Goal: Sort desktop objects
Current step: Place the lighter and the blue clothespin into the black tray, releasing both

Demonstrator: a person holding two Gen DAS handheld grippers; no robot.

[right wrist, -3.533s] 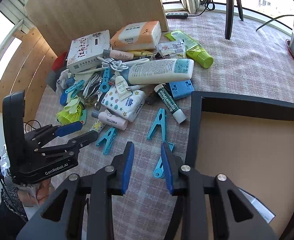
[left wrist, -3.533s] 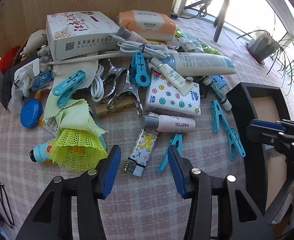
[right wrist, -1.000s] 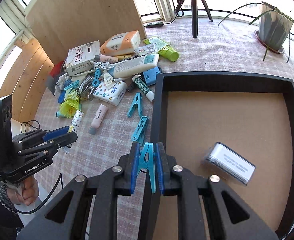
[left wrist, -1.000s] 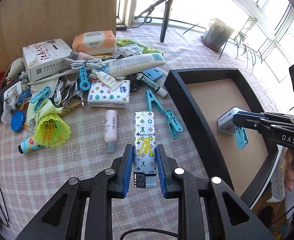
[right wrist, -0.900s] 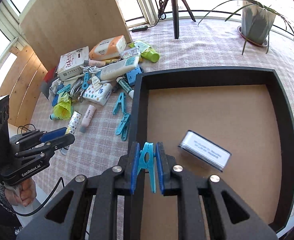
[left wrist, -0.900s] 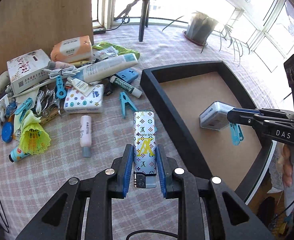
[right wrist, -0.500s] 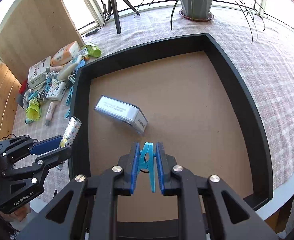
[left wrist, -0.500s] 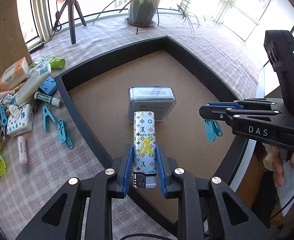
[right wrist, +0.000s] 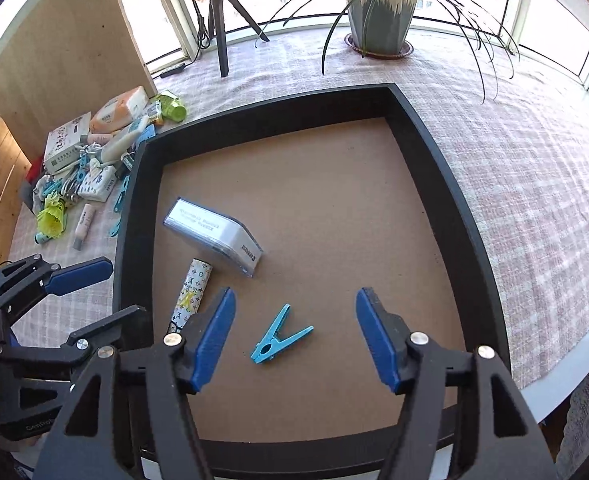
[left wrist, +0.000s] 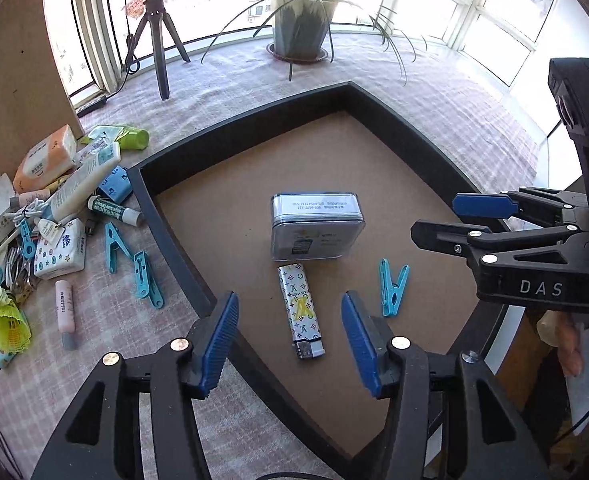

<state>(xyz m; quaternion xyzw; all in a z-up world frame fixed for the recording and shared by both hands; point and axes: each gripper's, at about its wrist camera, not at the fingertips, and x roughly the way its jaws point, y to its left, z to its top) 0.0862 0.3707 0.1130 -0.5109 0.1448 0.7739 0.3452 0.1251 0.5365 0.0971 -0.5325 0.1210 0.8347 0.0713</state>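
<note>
Currently we log both claws released: left gripper (left wrist: 290,336), jaws just opened, nothing between them, above the patterned lighter (left wrist: 300,312); right gripper (right wrist: 294,336), jaws likewise just opened, empty, above the blue clothespin (right wrist: 279,336). Both items lie flat on the floor of the black tray (right wrist: 450,200), the lighter just beside the silver tin (left wrist: 316,226). Unsorted pile (left wrist: 50,216) sits left of the tray. Risk, we judge: withdrawing low could clip the tray wall or nudge the deposited pieces.
</note>
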